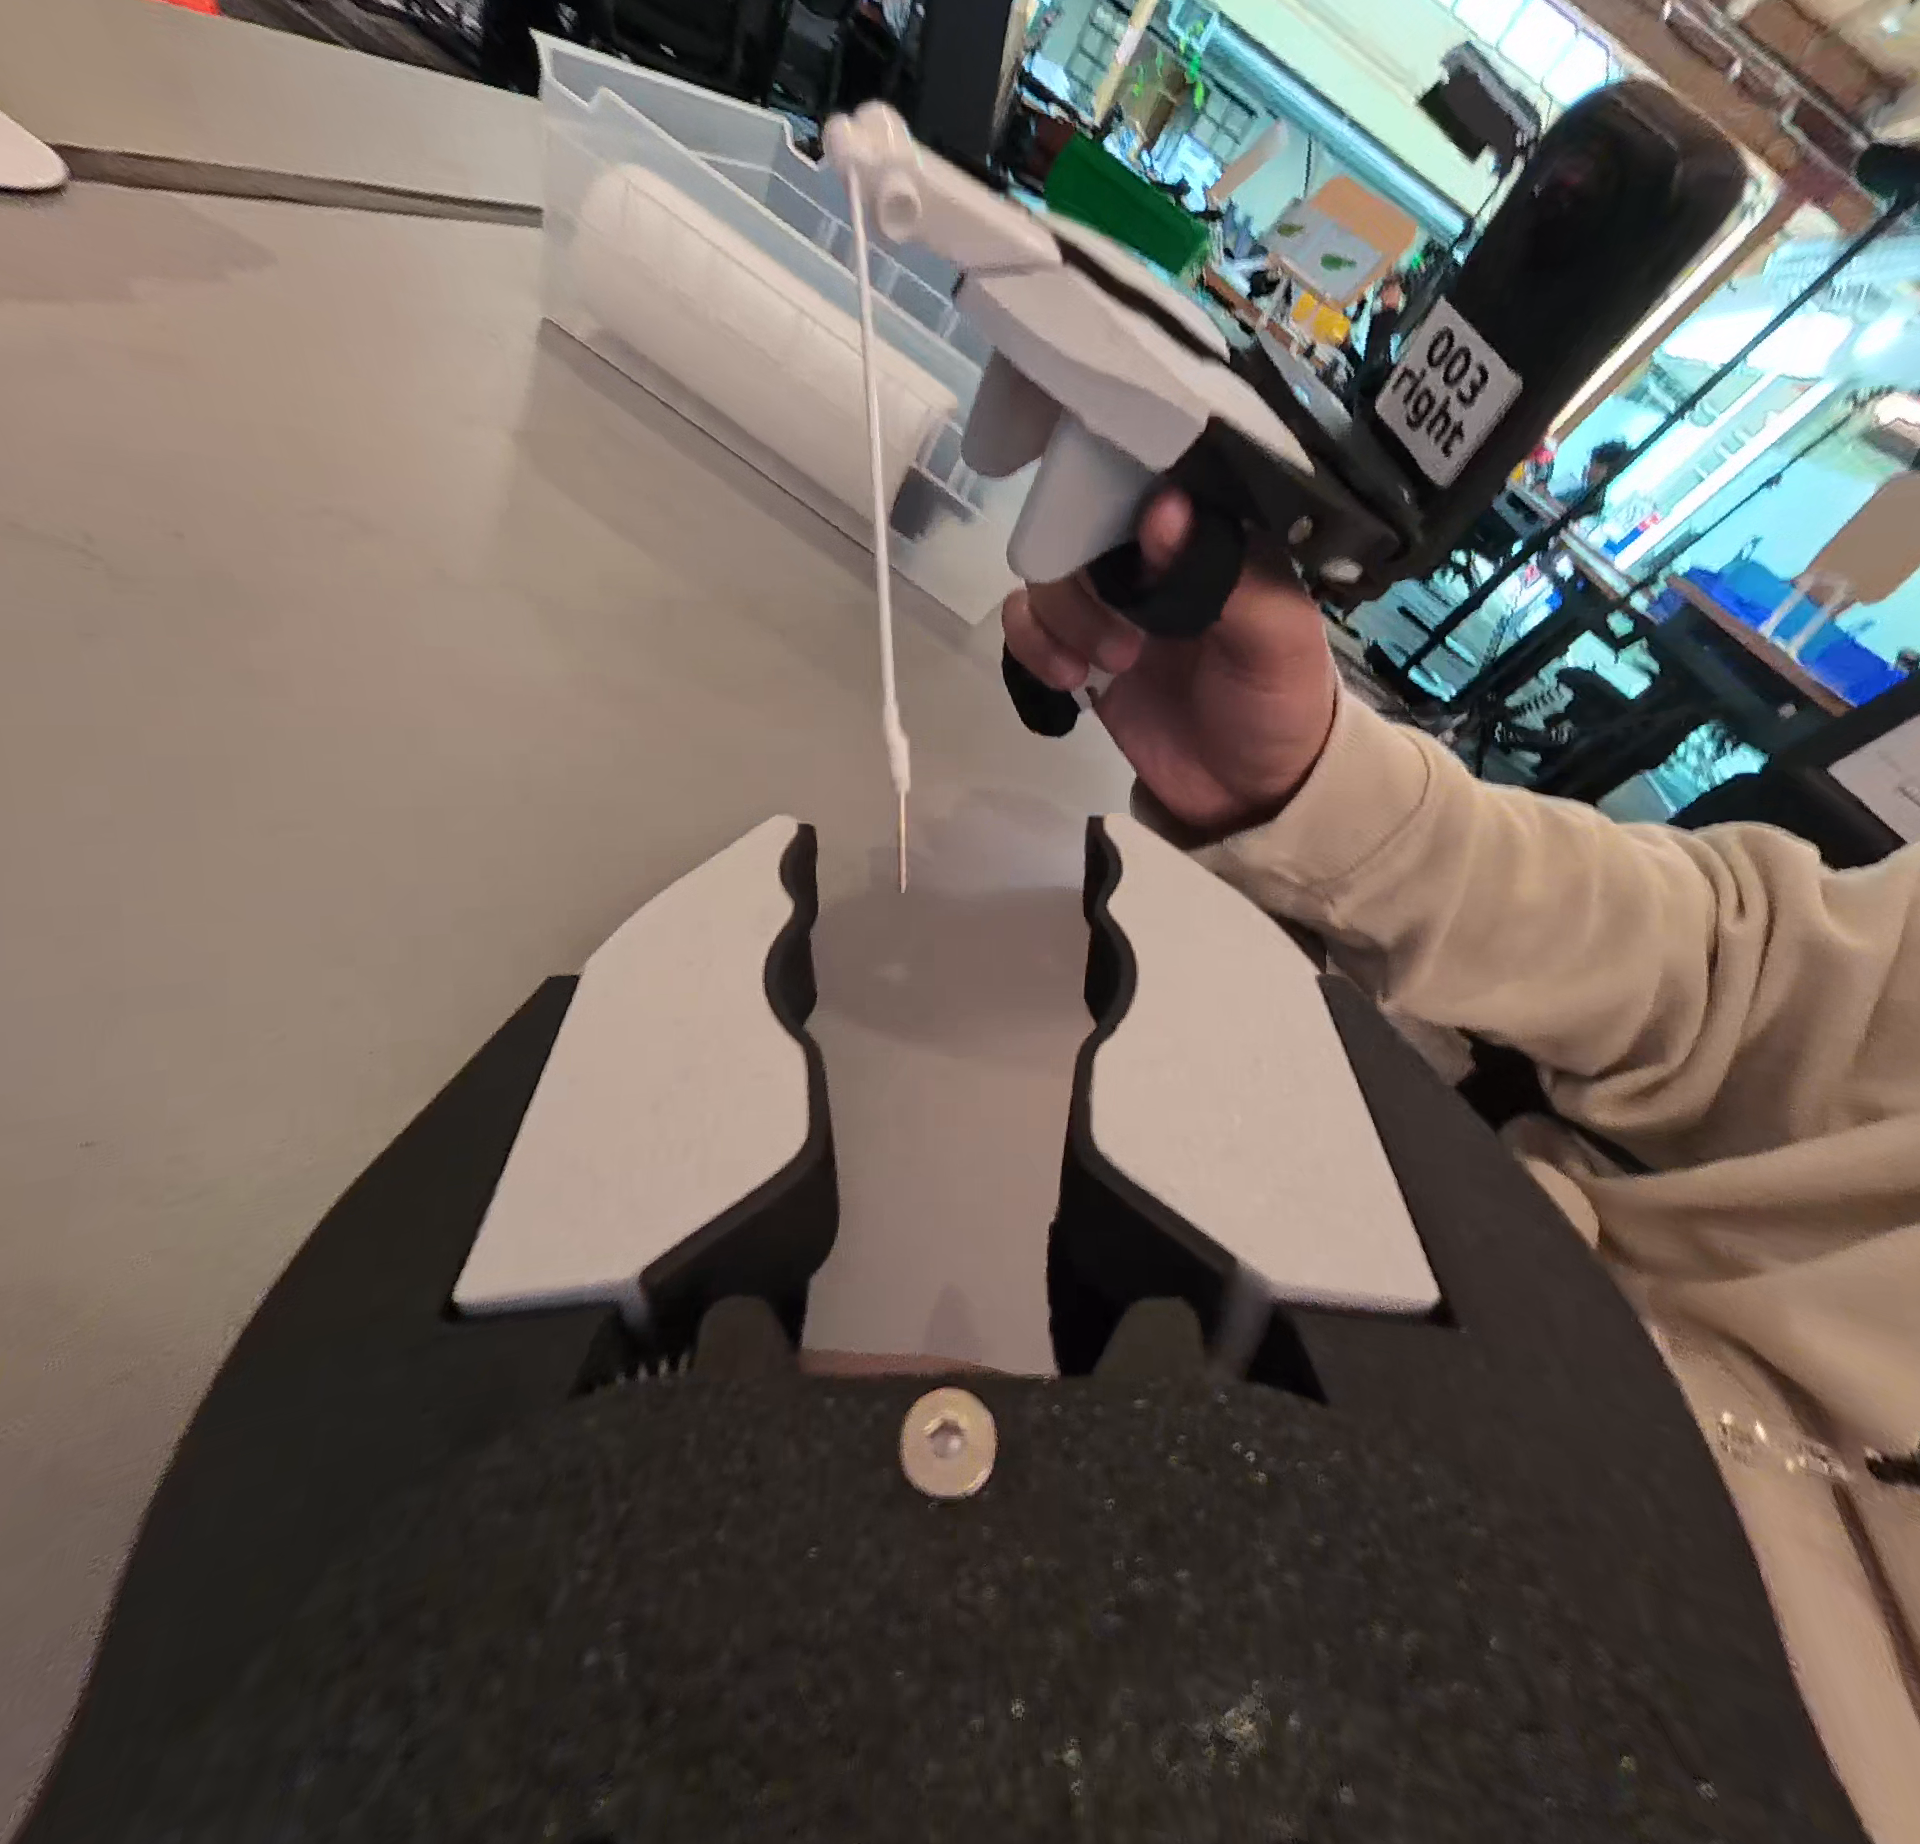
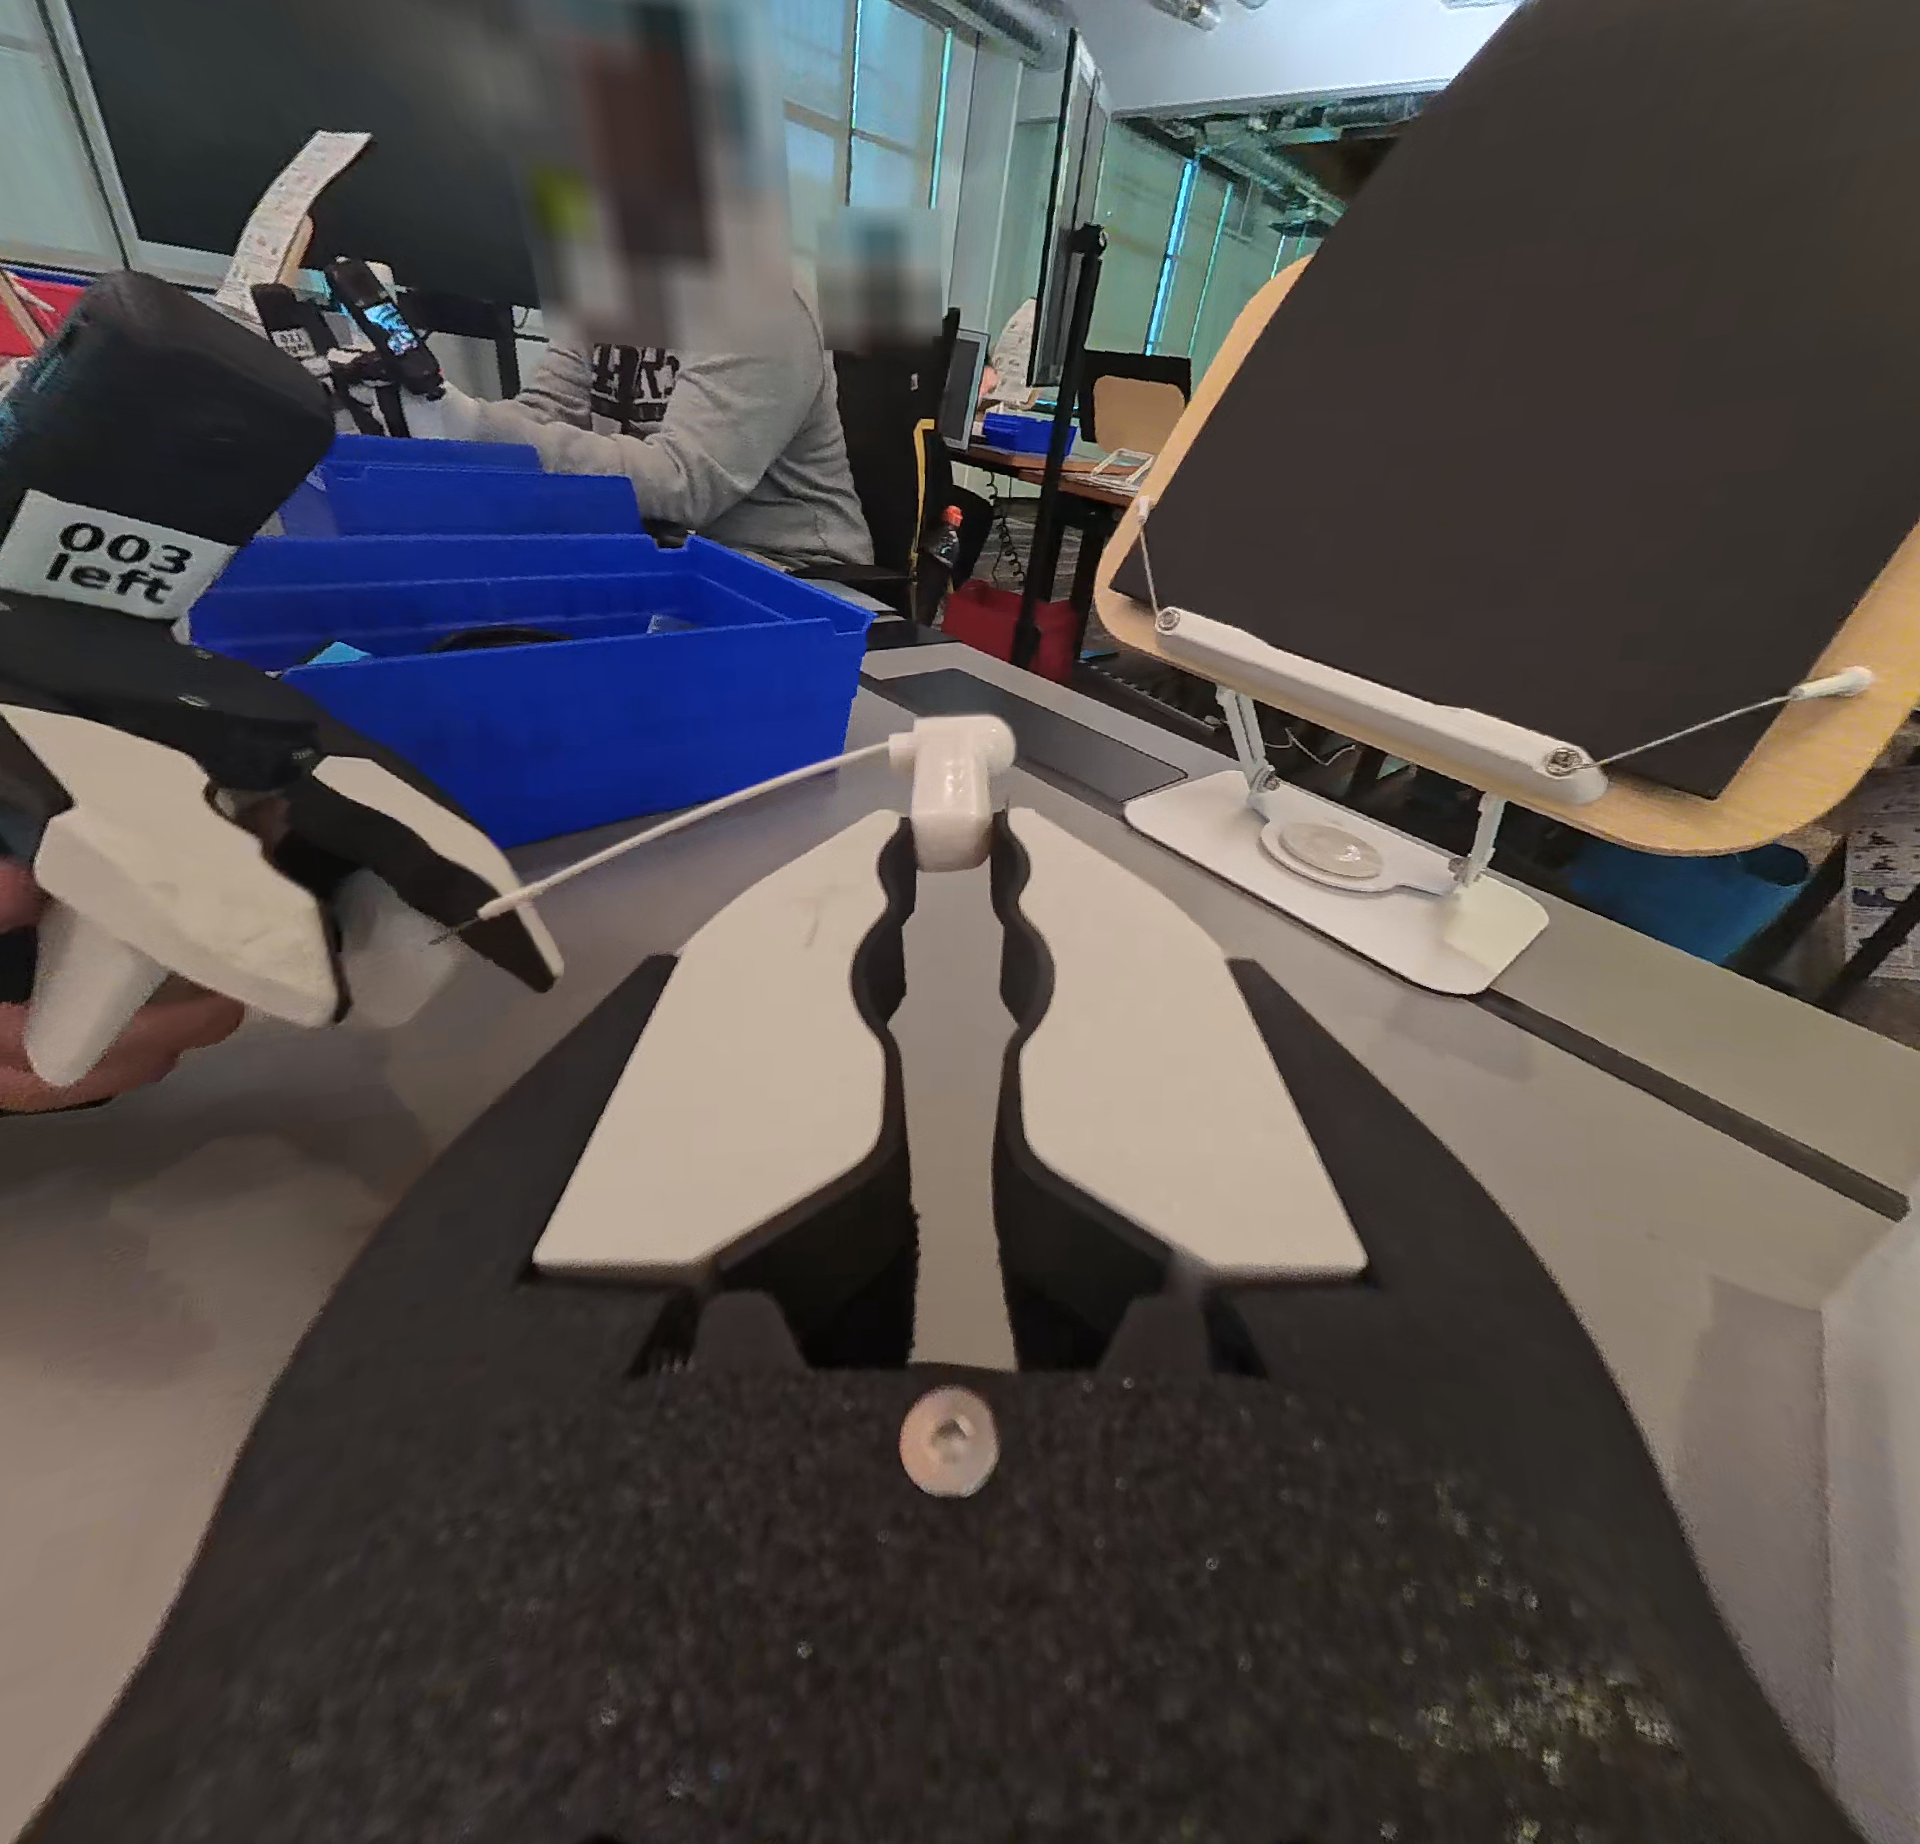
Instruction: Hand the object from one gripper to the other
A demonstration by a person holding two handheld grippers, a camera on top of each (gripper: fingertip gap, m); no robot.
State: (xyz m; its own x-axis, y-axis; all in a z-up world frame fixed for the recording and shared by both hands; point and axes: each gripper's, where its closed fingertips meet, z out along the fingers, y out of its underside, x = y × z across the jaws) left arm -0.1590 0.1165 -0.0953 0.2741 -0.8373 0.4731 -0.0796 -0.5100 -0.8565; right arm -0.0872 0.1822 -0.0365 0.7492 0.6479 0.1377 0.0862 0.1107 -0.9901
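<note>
The object is a small white plastic head (image 2: 951, 781) with a long thin white cord (image 1: 878, 464) that ends in a fine pin. My right gripper (image 2: 948, 838) is shut on the head, and the cord runs out to the left. In the left wrist view the right gripper (image 1: 883, 158) holds it up high, and the cord hangs down. My left gripper (image 1: 951, 849) is open, and the pin tip sits in the gap between its fingertips without touching them. In the right wrist view the left gripper (image 2: 416, 937) is at the cord's end.
A clear plastic bin (image 1: 727, 267) stands on the grey table (image 1: 260, 547) behind the cord. A blue bin (image 2: 582, 693) is at the back left. A tilted dark board on a white stand (image 2: 1340, 859) is at the right. A person in a grey sweatshirt (image 2: 717, 433) sits behind. Some 12 centimeters of space lies between my two pairs of fingers.
</note>
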